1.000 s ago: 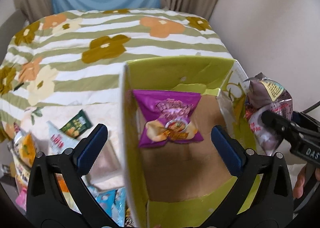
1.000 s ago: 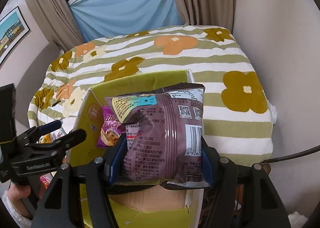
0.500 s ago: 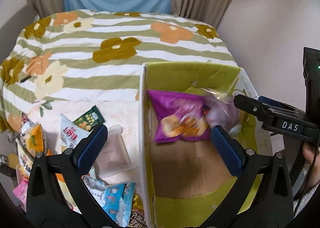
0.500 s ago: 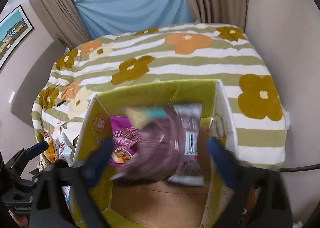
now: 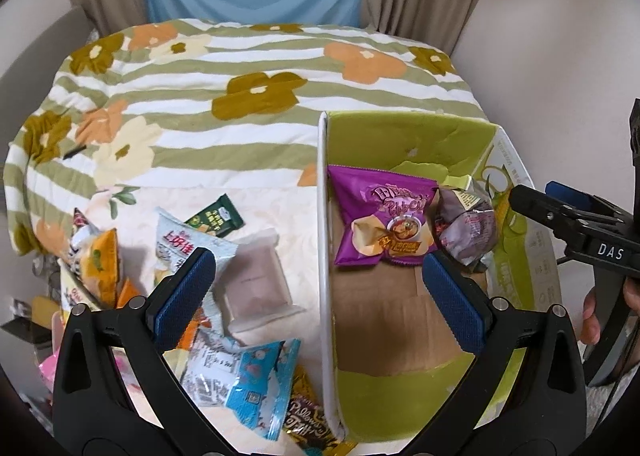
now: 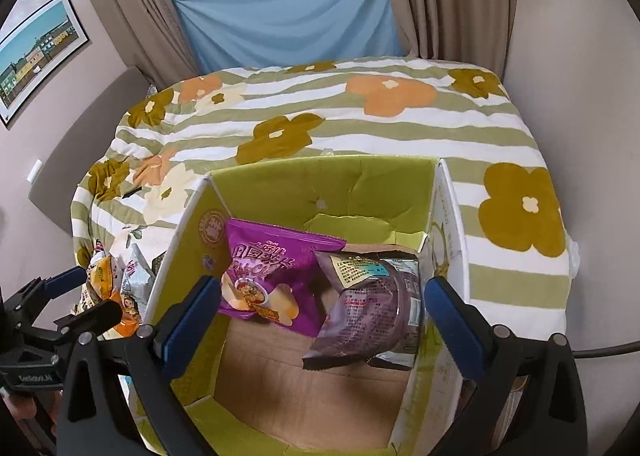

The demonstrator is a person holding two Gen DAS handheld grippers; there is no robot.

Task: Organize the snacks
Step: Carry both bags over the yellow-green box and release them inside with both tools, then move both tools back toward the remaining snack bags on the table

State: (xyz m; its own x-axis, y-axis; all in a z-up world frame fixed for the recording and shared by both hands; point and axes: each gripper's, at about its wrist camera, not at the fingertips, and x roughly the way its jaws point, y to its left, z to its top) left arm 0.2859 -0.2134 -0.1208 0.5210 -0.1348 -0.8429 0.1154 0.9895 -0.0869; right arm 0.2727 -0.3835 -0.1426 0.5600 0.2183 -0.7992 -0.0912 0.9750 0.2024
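Loose snack packets [image 5: 208, 280] lie heaped on the bed [image 5: 240, 68] under the released left claw [image 5: 316, 300]. In the green box [image 6: 360, 184], a purple chip bag [image 6: 272, 276] touches a dark bag [image 6: 376, 308]; the right claw [image 6: 320, 320] gapes empty above.

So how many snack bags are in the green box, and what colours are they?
Bright purple chip bag: 1
Dark purple bag: 1
Total in the green box: 2
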